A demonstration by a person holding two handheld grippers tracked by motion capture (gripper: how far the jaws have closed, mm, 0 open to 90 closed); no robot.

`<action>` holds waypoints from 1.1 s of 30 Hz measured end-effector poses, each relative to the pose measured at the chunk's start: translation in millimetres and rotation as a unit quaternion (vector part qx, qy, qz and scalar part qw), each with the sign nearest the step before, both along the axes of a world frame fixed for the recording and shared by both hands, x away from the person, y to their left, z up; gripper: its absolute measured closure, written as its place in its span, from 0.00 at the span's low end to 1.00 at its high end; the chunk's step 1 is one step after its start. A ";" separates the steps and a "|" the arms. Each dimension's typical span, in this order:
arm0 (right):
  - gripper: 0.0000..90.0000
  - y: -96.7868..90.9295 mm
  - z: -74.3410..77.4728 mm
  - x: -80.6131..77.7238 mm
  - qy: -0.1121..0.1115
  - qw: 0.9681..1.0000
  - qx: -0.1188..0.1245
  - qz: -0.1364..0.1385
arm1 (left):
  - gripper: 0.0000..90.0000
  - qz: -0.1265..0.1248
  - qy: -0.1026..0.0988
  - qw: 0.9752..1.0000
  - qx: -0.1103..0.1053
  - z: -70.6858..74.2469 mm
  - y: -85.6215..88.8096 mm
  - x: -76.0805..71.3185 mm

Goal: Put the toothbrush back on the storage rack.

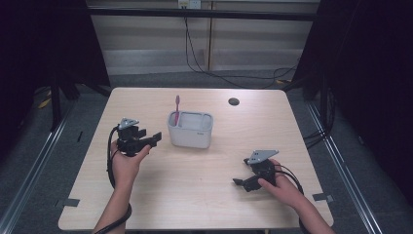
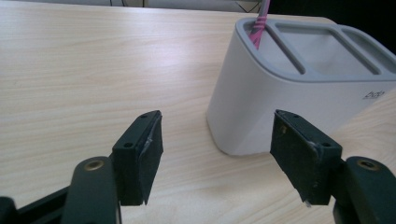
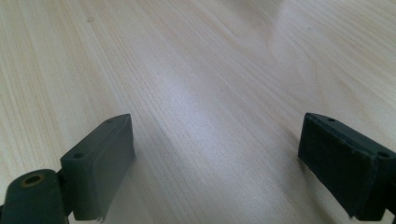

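A white holder (image 1: 190,129) with a grey rim and several compartments stands near the middle of the table. A pink toothbrush (image 1: 177,108) stands upright in its left compartment. My left gripper (image 1: 155,138) is open just left of the holder, jaws pointing at it and apart from it. In the left gripper view the holder (image 2: 280,100) sits beyond the spread jaws, with the toothbrush (image 2: 259,23) at its top. My right gripper (image 1: 239,182) is open and low over bare wood at the front right. The right gripper (image 3: 215,163) has nothing between its jaws.
The light wooden table (image 1: 146,195) has a dark round hole (image 1: 234,101) at the back right. Tape marks lie at its front left corner (image 1: 68,202) and front right corner (image 1: 322,197). Cables run across the floor behind the table.
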State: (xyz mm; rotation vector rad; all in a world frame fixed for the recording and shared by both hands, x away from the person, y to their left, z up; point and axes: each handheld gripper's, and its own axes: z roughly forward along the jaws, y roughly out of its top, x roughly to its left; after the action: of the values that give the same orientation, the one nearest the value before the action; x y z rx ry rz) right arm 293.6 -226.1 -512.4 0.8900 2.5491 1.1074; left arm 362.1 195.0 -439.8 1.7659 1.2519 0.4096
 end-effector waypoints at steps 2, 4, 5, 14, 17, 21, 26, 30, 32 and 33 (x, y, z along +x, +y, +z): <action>0.11 0.0 0.0 0.0 0.000 1.000 0.000 0.000 | 0.38 0.000 0.000 1.000 0.001 -1.6 1.9 -1.5; 0.11 0.0 0.0 0.0 0.000 1.000 0.000 0.000 | 0.38 -0.001 0.002 1.000 0.002 -3.8 3.3 -3.4; 0.11 0.0 0.0 0.0 0.000 1.000 0.000 0.000 | 0.38 -0.002 0.004 1.000 0.005 -6.5 4.6 -5.0; 0.11 0.0 0.0 0.0 0.000 1.000 0.000 0.000 | 0.37 -0.006 0.008 1.000 0.012 -16.1 7.9 -10.9; 0.11 0.0 0.0 0.0 0.000 1.000 0.000 0.000 | 0.37 -0.008 0.010 1.000 0.015 -19.7 9.9 -12.5; 0.11 0.0 -0.1 0.0 0.000 1.000 0.000 0.000 | 0.36 -0.011 0.015 1.000 0.024 -26.1 12.7 -15.9; 0.11 0.1 0.0 0.0 0.000 1.000 0.000 0.000 | 0.36 -0.014 0.020 0.999 0.034 -33.1 14.7 -19.0; 0.11 0.1 0.0 0.0 0.000 1.000 0.000 0.000 | 0.35 -0.014 0.021 0.999 0.037 -37.9 18.0 -22.0; 0.11 0.1 0.0 -0.1 0.000 1.000 0.000 0.000 | 0.35 -0.014 0.022 0.999 0.037 -39.6 19.2 -23.4; 0.11 0.0 0.0 0.0 0.000 1.000 0.000 0.000 | 0.35 -0.018 0.024 0.999 0.042 -40.6 20.7 -24.4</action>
State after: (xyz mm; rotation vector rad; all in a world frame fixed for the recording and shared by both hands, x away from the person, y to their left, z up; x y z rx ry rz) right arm 293.6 -226.1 -512.4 0.8894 2.5490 1.1071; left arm 337.6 215.7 -480.4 1.8768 1.2505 0.4071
